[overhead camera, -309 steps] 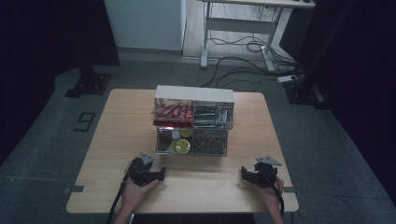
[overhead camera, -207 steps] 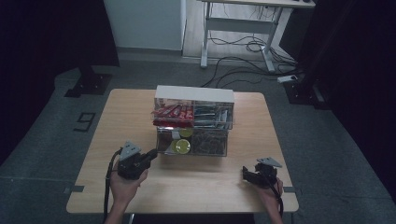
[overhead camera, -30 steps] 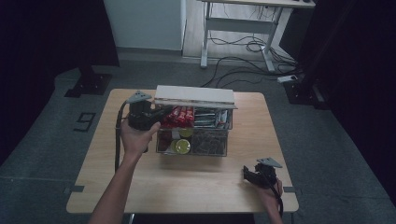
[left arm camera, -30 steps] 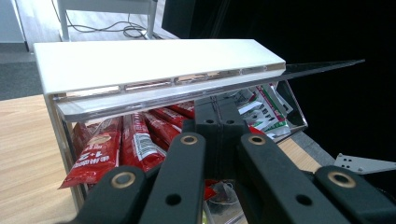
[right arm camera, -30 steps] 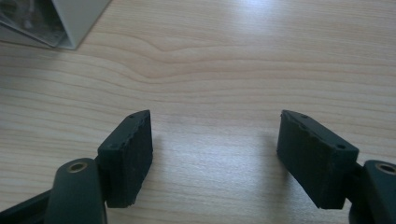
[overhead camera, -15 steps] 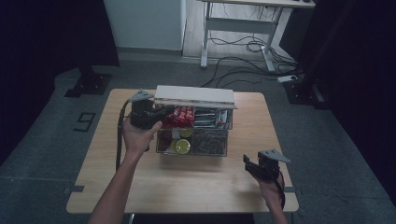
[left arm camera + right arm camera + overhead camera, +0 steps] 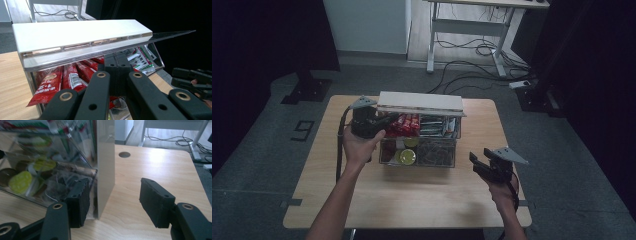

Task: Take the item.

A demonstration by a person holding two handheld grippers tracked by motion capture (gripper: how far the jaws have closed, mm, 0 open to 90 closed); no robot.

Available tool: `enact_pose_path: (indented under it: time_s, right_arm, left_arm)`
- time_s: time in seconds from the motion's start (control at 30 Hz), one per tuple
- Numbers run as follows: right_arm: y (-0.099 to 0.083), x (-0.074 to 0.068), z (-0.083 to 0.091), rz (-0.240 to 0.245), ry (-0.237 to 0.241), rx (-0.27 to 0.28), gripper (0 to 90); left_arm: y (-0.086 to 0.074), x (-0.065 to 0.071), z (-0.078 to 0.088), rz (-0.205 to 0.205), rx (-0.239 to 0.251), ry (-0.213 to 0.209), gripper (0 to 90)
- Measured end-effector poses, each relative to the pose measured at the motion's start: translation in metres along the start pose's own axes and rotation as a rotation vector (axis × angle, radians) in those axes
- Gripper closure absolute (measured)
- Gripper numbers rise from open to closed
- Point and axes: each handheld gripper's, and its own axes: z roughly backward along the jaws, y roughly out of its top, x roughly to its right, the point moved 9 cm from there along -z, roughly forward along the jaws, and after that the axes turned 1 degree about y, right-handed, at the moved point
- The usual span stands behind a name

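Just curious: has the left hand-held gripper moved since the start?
Yes. The left hand-held gripper went from the table's near edge forward to the upper tier of the clear organizer.

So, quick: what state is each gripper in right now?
Left gripper: shut, fingers at the organizer's upper tier; holding anything, cannot tell.
Right gripper: open, fingers just been closing, nothing between them.

clear two-tier snack organizer (image 7: 419, 135), mid-table, stocked

Dim surroundings, glare, blurred close-ups
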Motion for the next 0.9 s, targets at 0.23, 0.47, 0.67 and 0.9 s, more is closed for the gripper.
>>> enact_pose_path:
  time_s: [0.23,0.47,0.67,0.9]
  right_arm:
    - [0.018,-0.01,0.0,0.007,0.036,0.014,42.4]
    - [0.032,-0.017,0.0,0.008,0.055,0.025,43.9]
    - [0.042,-0.026,-0.002,0.012,0.078,0.036,45.8]
    - [0.053,-0.034,-0.004,0.016,0.097,0.045,47.0]
  left_arm:
    - [0.0,0.0,0.0,0.001,0.001,0.001,90.0]
    - [0.0,0.001,0.0,0.004,0.001,-0.003,90.0]
    - [0.0,0.001,0.0,0.006,0.0,-0.002,90.0]
    - [0.0,0.001,0.0,0.004,-0.003,-0.003,90.0]
